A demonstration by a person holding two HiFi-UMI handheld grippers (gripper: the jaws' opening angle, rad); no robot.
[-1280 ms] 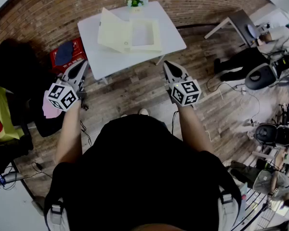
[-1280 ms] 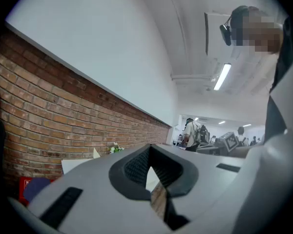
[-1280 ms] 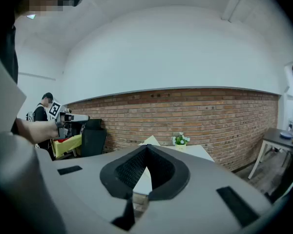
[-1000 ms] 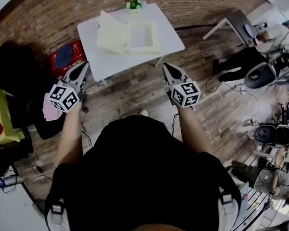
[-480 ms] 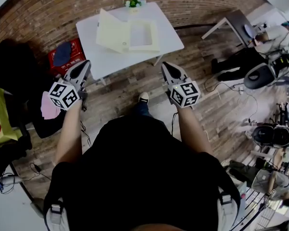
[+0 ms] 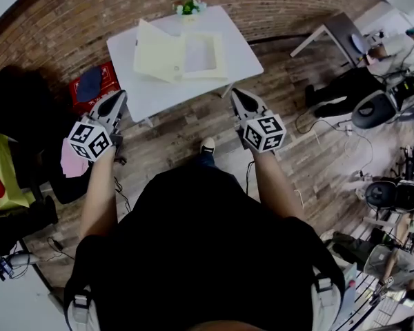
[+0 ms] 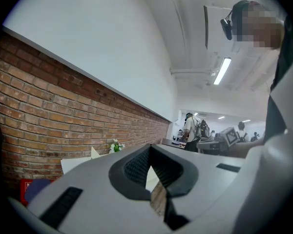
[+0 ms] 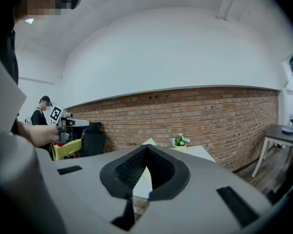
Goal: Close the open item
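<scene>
An open cream box [image 6: 201, 54] lies on a white table [image 6: 159, 88], with its lid [image 6: 155, 50] raised and leaning to the left. In the head view both grippers hover over the wooden floor, short of the table's near edge. My left gripper [image 6: 119, 96] points at the table's left corner, and my right gripper [image 6: 234, 94] points at its right corner. Each is shut with nothing between its jaws. The left gripper view shows the left gripper [image 7: 149, 148] with its tips together and the table behind. The right gripper [image 8: 146, 148] looks the same in its own view.
A small flower pot [image 6: 188, 7] stands at the table's far edge by the brick wall. A red crate [image 6: 93, 81] and a black seat [image 6: 21, 109] sit to the left. A second small table [image 6: 338, 29], a seated person [image 6: 393, 50] and floor equipment [image 6: 376, 109] are at the right.
The person has stepped a little toward the table, one foot now showing ahead. The grippers have closed slightly on the table's near edge. Both stay shut.
</scene>
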